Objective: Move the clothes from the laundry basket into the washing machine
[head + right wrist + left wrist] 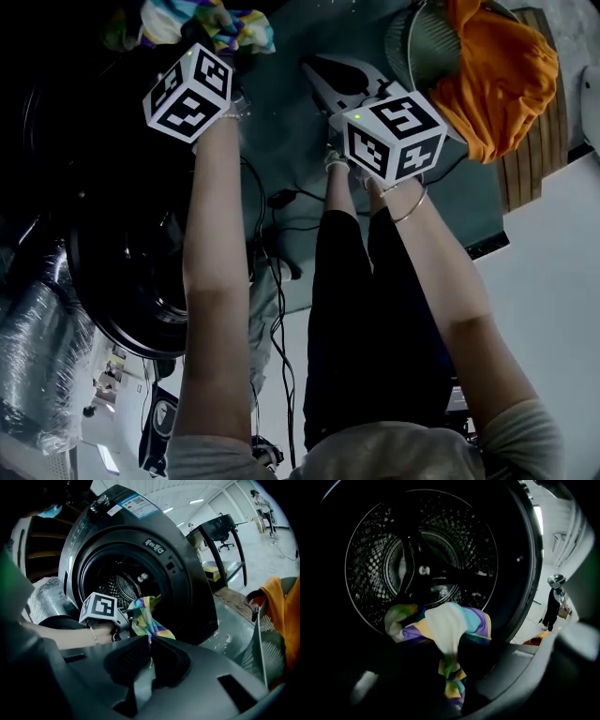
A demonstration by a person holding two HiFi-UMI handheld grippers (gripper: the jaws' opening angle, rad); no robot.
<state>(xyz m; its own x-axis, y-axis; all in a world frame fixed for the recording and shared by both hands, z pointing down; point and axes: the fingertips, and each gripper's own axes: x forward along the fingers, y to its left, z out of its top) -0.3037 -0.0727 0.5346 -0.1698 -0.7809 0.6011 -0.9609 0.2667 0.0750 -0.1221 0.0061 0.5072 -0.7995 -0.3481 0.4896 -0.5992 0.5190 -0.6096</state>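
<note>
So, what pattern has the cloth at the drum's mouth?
Multicoloured patchwork cloth: purple, yellow, green, white; left gripper view.

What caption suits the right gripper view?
Left gripper holding a multicoloured patterned cloth at the open drum of a dark grey washing machine.

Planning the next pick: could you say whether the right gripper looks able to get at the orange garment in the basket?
Probably yes: the right gripper, shut and empty, is beside the basket; the orange garment drapes uncovered over its rim.

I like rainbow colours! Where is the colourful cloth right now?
In the left gripper view the colourful cloth hangs at the mouth of the washing machine drum, on the person's left, just ahead of the left gripper.
</note>
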